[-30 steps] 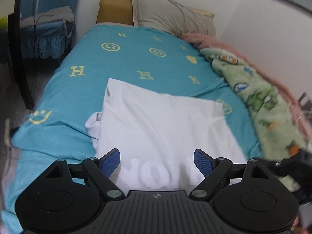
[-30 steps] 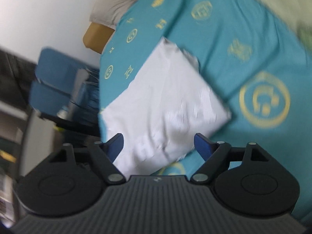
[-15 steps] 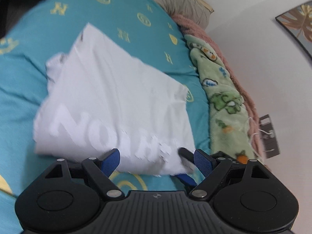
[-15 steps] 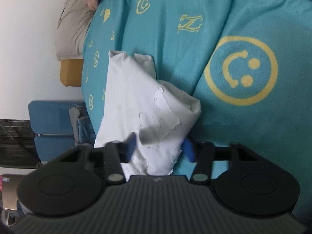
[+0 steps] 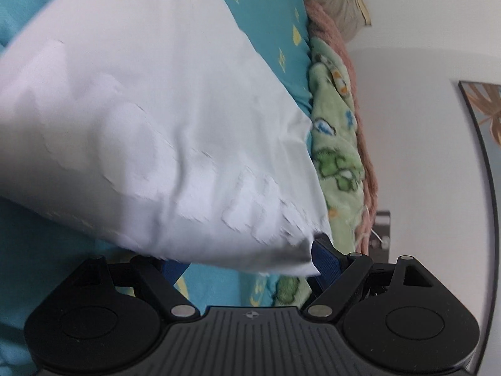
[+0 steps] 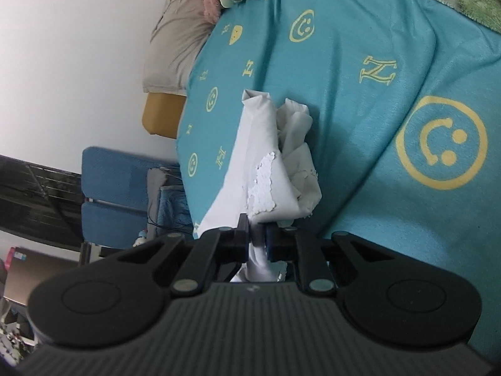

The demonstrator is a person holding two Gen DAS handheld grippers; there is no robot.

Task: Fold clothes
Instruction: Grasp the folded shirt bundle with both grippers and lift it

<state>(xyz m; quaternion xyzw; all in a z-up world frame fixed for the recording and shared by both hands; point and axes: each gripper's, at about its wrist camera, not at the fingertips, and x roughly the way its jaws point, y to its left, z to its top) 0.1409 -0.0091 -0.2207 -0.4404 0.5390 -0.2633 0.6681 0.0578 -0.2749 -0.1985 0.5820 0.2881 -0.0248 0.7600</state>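
A white T-shirt with cracked white lettering fills the left wrist view, its lower edge lifted off the blue bedsheet. My left gripper is open, its blue pads either side of that edge, the shirt hanging over them. In the right wrist view the same shirt is bunched and raised off the sheet. My right gripper is shut on its near corner.
A green cartoon blanket and a pink one lie along the wall. Pillows sit at the bed's head. A blue chair stands beside the bed.
My right gripper has closed on the shirt's corner and lifted it, bunching the cloth. My left gripper has moved in close under the shirt's edge, still open.
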